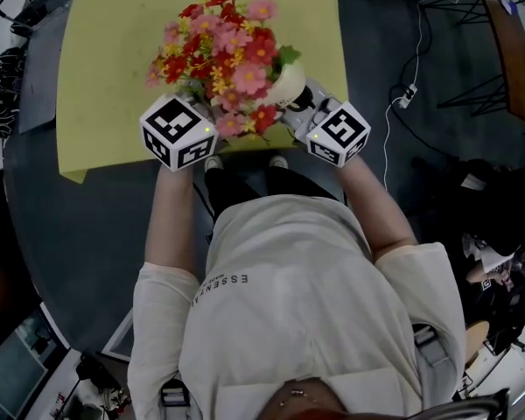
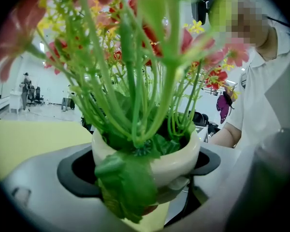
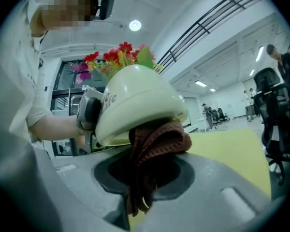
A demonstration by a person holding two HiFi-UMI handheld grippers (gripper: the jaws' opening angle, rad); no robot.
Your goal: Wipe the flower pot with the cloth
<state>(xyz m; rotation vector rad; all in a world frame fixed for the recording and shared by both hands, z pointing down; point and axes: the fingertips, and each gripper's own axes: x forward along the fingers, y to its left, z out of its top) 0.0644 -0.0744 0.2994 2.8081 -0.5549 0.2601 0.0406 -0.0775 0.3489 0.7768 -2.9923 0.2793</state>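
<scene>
While the left gripper (image 2: 142,170) was clamped on the cream flower pot (image 1: 289,84) just below its rim, holding it tilted over the near edge of the yellow counter (image 1: 105,68), the right gripper (image 3: 147,178) was closed on a brown cloth (image 3: 157,139) pressed against the pot's side.

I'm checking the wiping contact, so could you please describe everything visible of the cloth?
The cloth is dark brown with a knitted, ribbed weave. It is bunched into folds and clamped in the right gripper, with its loose ends hanging below. Its top fold presses against the lower side of the cream flower pot.
</scene>
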